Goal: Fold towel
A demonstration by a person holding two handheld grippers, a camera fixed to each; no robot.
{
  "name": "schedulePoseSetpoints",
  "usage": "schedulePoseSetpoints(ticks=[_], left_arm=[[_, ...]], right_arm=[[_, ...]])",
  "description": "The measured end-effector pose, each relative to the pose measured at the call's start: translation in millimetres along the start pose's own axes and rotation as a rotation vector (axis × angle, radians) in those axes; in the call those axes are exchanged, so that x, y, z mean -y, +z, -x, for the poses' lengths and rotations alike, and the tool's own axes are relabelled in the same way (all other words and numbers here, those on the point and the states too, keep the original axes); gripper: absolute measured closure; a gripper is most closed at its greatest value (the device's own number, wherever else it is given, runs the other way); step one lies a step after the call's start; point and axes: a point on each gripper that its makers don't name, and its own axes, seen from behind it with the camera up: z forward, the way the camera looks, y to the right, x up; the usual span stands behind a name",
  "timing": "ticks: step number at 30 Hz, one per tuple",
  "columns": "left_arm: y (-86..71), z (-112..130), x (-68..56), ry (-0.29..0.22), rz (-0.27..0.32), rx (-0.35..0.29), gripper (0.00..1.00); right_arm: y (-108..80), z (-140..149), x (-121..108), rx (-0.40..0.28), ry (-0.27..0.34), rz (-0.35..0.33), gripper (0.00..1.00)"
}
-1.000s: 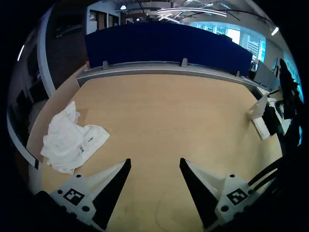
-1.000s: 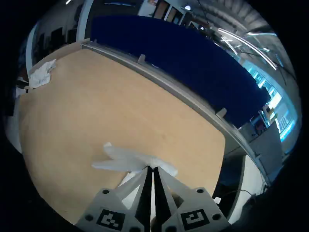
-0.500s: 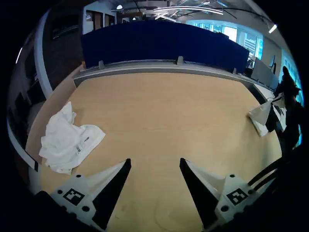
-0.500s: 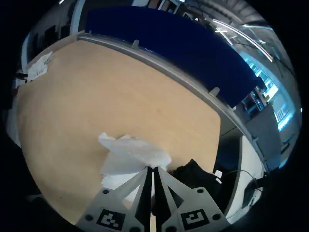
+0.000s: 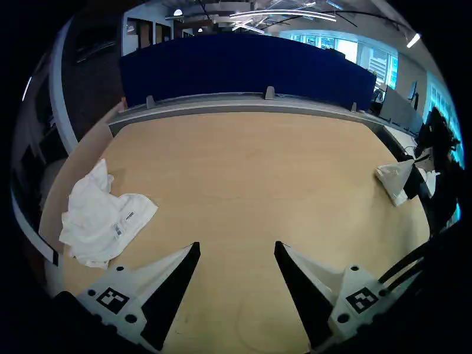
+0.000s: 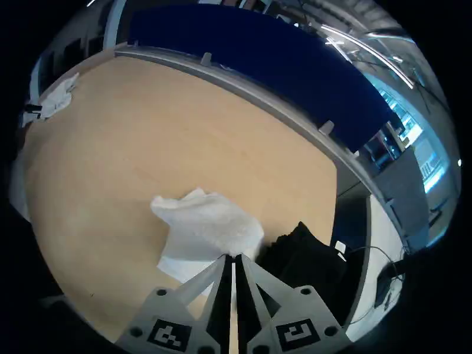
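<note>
Left gripper (image 5: 236, 243): fingers are standing wide apart, holding nothing, hovering over the near edge of the light wooden bench (image 5: 248, 171).

Right gripper (image 6: 234, 257): fingers are closing to a thin slit and pinching the upper fold of the white terry towel (image 6: 206, 227). The towel's lower part is draping onto the bench close to its right edge.

Edges: a grey rail (image 5: 248, 103) is running along the far edge, with a dark blue partition screen (image 5: 248, 65) rising behind it. The left and right edges are lying open.

Open room: the whole middle of the bench is lying bare, from the near edge to the rail.

A second cloth, a crumpled white towel (image 5: 100, 218), is lying at the left edge, well apart from the pinched one.

Left gripper view: it is showing a small tag on the crumpled white towel, and the pinched towel (image 5: 394, 180) as a small peak at the right edge.

Right gripper view: it is showing black fabric (image 6: 301, 262) just beside the pinched towel, past the bench's right edge, and the crumpled towel (image 6: 59, 97) far off at the far left corner.
</note>
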Motion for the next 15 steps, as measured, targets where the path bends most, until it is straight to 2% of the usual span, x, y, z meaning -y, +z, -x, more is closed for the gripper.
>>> schedulePoseSetpoints(ticks=[6,15], left_arm=[[-0.9,2,1.7,0.001,-0.003,0.001,0.06],[-2.2,3,7.1,0.009,-0.011,0.004,0.06]], right_arm=[[4.8,22,1,0.038,0.010,0.019,0.97],[17.6,61,8,0.095,0.063,0.026,0.97]])
